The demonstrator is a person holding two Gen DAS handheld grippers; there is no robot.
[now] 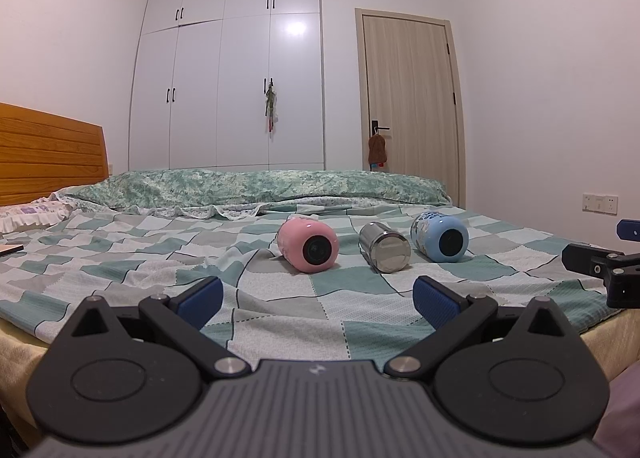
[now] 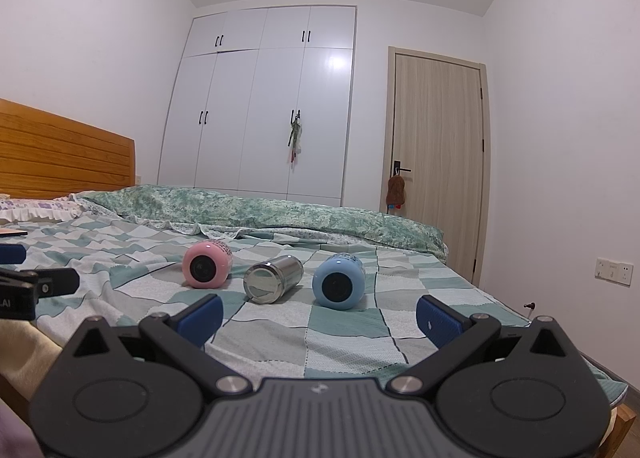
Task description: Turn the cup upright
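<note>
Three cups lie on their sides on the checked bedsheet, bases towards me: a pink cup (image 1: 308, 246) on the left, a steel cup (image 1: 385, 247) in the middle, a blue cup (image 1: 440, 236) on the right. In the right wrist view they are the pink cup (image 2: 207, 264), the steel cup (image 2: 272, 279) and the blue cup (image 2: 339, 281). My left gripper (image 1: 318, 298) is open and empty, short of the cups. My right gripper (image 2: 319, 316) is open and empty, just short of the blue cup. Each gripper shows at the other view's edge.
The bed (image 1: 120, 258) carries a rolled green quilt (image 1: 256, 185) behind the cups and a wooden headboard (image 1: 48, 153) at the left. A white wardrobe (image 1: 228, 77) and a door (image 1: 412, 105) stand beyond. A flat object (image 1: 10, 250) lies at the far left.
</note>
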